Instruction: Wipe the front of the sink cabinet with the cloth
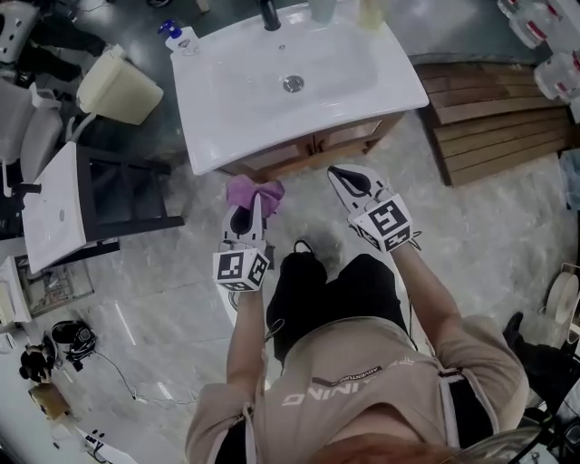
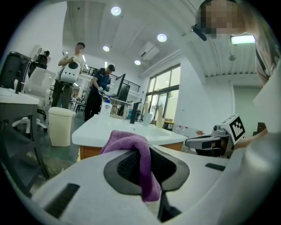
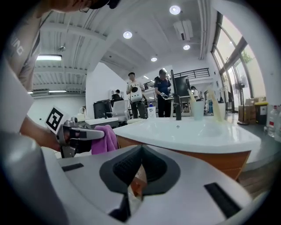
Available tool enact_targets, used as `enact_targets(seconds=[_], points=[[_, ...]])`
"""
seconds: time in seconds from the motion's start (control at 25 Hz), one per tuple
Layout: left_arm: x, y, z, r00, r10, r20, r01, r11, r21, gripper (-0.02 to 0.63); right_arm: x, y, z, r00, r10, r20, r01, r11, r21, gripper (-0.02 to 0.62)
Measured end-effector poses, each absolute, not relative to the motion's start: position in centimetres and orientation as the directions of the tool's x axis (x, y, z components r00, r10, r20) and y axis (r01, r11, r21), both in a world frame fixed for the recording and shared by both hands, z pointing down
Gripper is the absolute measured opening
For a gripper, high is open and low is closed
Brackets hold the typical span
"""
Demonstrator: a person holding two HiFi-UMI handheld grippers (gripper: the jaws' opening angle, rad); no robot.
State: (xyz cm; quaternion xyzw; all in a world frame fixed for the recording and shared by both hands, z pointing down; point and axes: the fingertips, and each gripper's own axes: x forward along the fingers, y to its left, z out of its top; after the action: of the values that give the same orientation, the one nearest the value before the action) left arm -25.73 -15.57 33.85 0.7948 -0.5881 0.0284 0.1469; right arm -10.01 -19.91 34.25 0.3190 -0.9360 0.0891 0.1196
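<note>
The sink cabinet has a white basin (image 1: 281, 77) on top and a wooden front (image 1: 317, 149) just ahead of both grippers. My left gripper (image 1: 253, 207) is shut on a purple cloth (image 1: 255, 191), held a short way from the wooden front without touching it. In the left gripper view the cloth (image 2: 131, 143) drapes over the closed jaws of the left gripper (image 2: 147, 154), with the wooden front (image 2: 92, 151) beyond. My right gripper (image 1: 339, 171) is shut with nothing in it, level with the left. The right gripper view shows its own jaws (image 3: 139, 151) closed below the cabinet front (image 3: 197, 156).
A cream bin (image 1: 118, 86) stands left of the cabinet, and a second white basin (image 1: 54, 204) lies on a black stand. Wooden slats (image 1: 498, 118) lie on the floor to the right. A soap bottle (image 1: 177, 36) and a black tap (image 1: 270, 14) sit at the basin's back. People stand far behind.
</note>
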Motion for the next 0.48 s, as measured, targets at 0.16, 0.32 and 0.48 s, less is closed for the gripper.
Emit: enact_targets(seconds=[0.16, 0.32, 0.48], points=[[-26.4, -17.0, 40.6, 0.305, -0.932, 0.195, -0.944, -0.270, 0.188, 0.037, -11.3, -21.8, 40.5, -0.783, -0.574, 0.241, -0.606, 0.791, -0.086, 0.012], [-28.3, -17.8, 46.0, 0.278, -0.946, 0.167, -0.953, -0.249, 0.173, 0.037, -13.5, -22.7, 45.9, -0.810, -0.551, 0.201, -0.576, 0.812, -0.093, 0.012], [-30.1, -18.7, 49.7, 0.238, -0.962, 0.135, -0.964, -0.217, 0.154, 0.037, -15.3, -23.2, 50.8, -0.838, -0.517, 0.175, -0.534, 0.843, -0.069, 0.012]])
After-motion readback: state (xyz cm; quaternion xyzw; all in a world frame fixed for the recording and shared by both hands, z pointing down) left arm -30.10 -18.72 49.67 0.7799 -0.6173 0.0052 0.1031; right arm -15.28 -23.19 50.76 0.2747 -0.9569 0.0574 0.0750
